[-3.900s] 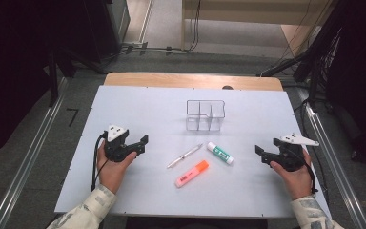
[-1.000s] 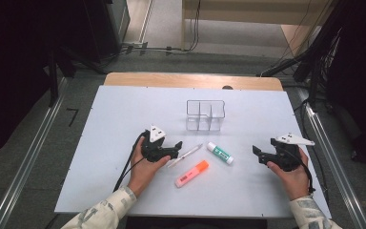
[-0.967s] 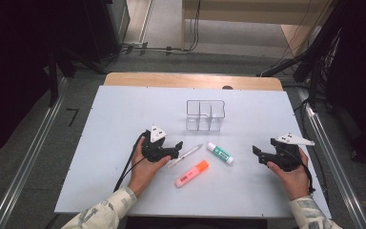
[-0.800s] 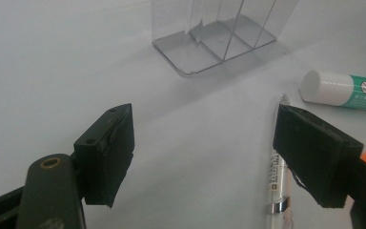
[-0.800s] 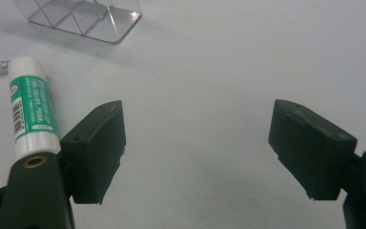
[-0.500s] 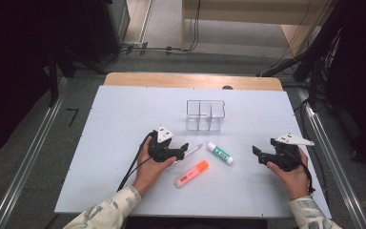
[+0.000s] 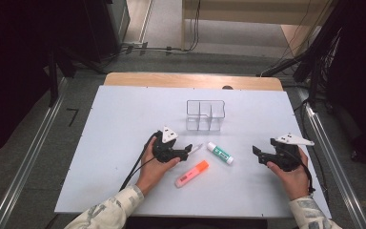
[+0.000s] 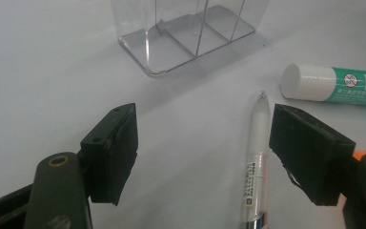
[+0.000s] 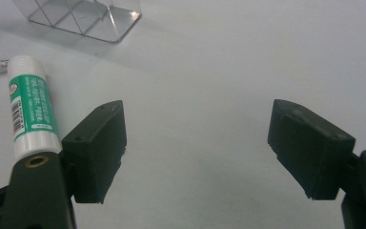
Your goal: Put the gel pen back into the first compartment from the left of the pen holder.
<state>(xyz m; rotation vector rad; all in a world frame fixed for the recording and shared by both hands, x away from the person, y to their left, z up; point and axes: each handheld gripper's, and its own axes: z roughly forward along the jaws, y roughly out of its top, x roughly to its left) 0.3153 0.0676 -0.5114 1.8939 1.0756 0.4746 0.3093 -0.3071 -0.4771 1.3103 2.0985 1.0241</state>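
Step in hand: lining up on pen [image 8: 256, 162], lying mid-table just near of clear organizer [image 7: 205, 115]. Left gripper [image 8: 205, 152] spread wide, pen between jaws but hard against right one, untouched. Right gripper [image 9: 198, 148] spread too, empty, idle beside glue stick [image 9: 31, 112]. Next, likely: shift right, lower, pinch barrel.

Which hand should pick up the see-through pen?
Left. The left tool is open with the pen lying between its jaws, while the right tool rests apart beyond the glue stick.
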